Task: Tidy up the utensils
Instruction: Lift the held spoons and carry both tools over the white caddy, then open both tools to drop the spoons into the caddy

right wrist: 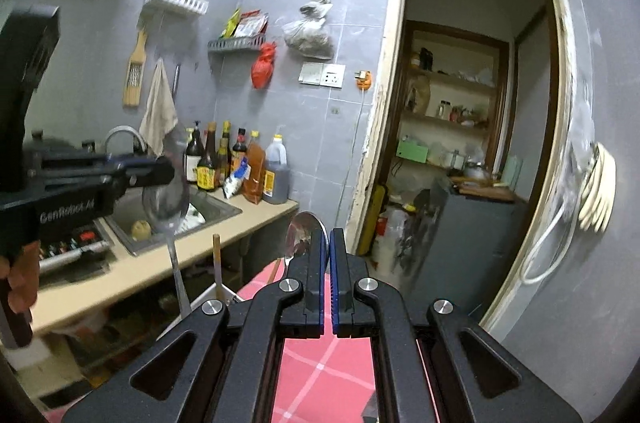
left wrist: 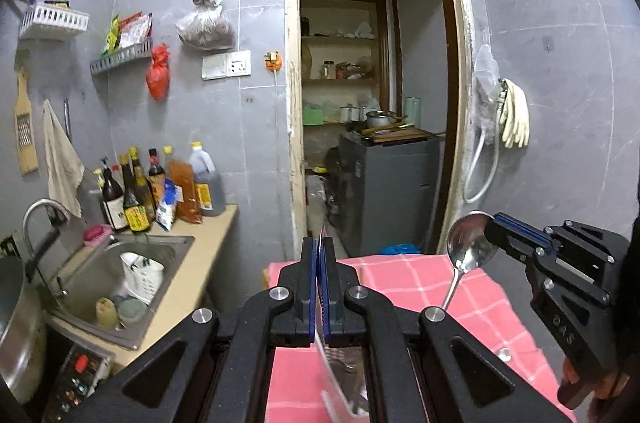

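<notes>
Room: grey-tiled kitchen, pink checked cloth (left wrist: pixel 472 287) below.
Left gripper (left wrist: pixel 322 251): clamped on a large spoon (right wrist: pixel 168 199), held raised.
Right gripper (right wrist: pixel 329 243): clamped on a spoon (left wrist: pixel 470 243), held raised.

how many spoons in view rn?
2. One spoon is clamped by its bowl in the right gripper, handle hanging down. The other spoon is clamped in the left gripper. More may be hidden below.

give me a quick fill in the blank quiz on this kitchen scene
1. The right gripper is shut on a metal ____.
2. The checked cloth is ____ and white.
3. The small knotted hanging bag is ____.
4. The bottles stand beside the ____.
Missing words: spoon; pink; red; sink
</notes>
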